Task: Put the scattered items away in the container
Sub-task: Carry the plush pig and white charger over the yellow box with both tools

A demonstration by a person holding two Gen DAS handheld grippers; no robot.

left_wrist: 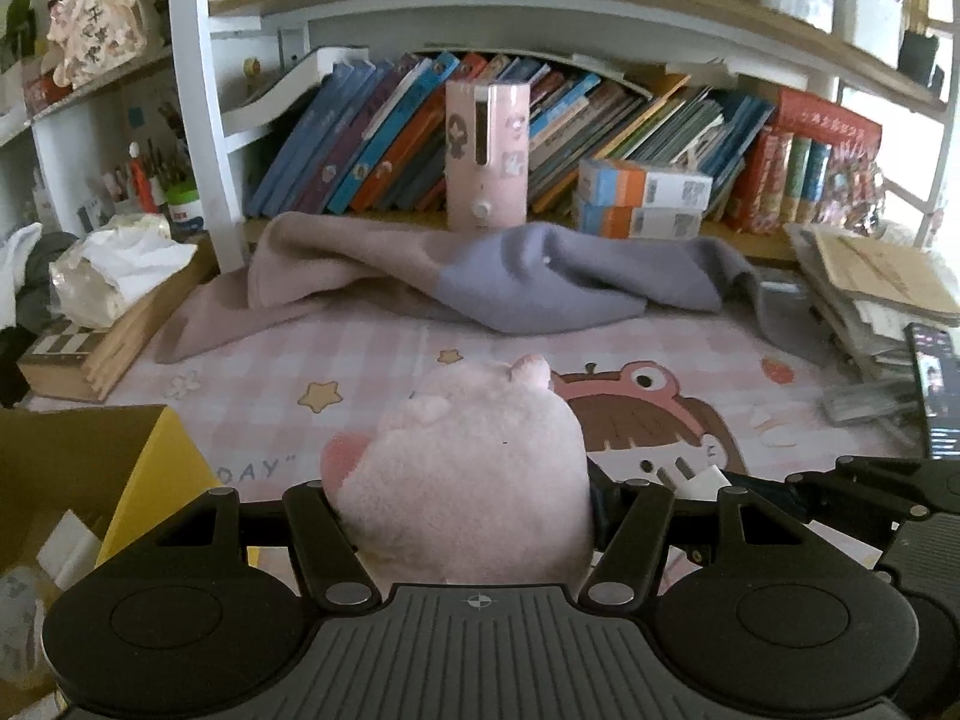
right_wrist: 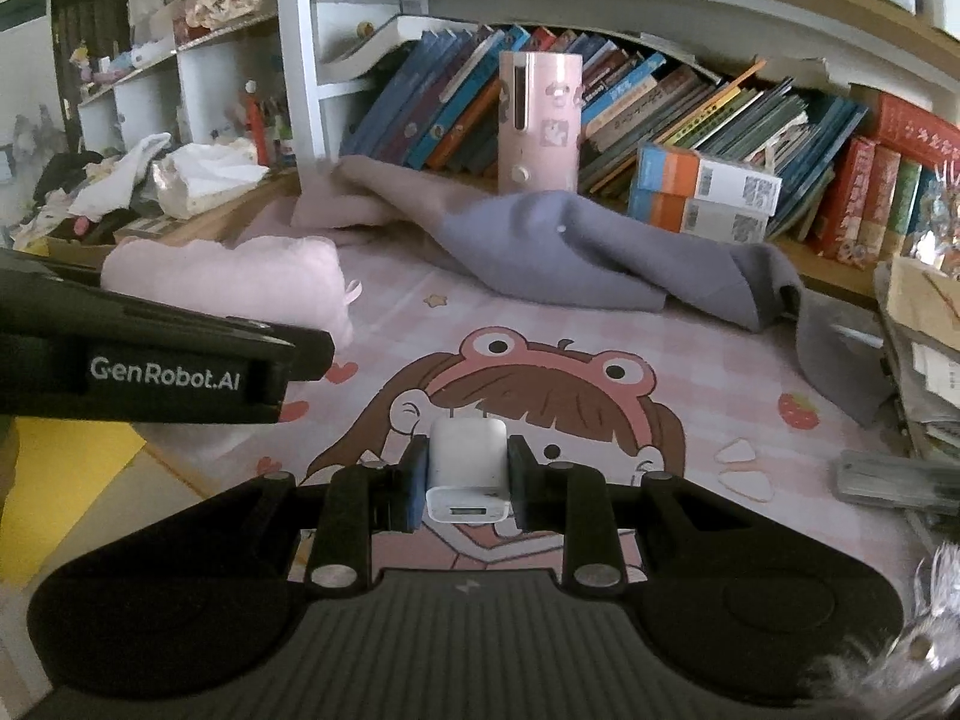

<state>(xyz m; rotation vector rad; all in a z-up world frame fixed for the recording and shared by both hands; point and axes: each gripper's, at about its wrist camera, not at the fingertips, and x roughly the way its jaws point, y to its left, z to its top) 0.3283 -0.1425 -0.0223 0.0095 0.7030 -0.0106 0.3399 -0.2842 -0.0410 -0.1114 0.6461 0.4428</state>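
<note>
My left gripper (left_wrist: 462, 504) is shut on a pink plush toy (left_wrist: 480, 438), which bulges up between its fingers above the pink cartoon desk mat (left_wrist: 252, 384). In the right wrist view the same plush (right_wrist: 240, 276) shows at the left, above the left gripper's black body (right_wrist: 180, 360). My right gripper (right_wrist: 467, 477) is shut on a small white charger plug (right_wrist: 468, 456), held above the mat with its port facing the camera. A yellow cardboard box (left_wrist: 150, 468) stands open at the lower left, beside the left gripper. In the left wrist view the charger (left_wrist: 708, 480) peeks out at the right.
A beige and grey cloth (left_wrist: 540, 282) lies crumpled across the back of the mat. Behind it stand a pink cylinder (left_wrist: 486, 156), leaning books and two orange-blue boxes (left_wrist: 642, 198). Stacked papers (left_wrist: 870, 300) and a phone (left_wrist: 936, 390) crowd the right; a tissue pack (left_wrist: 114, 276) sits left.
</note>
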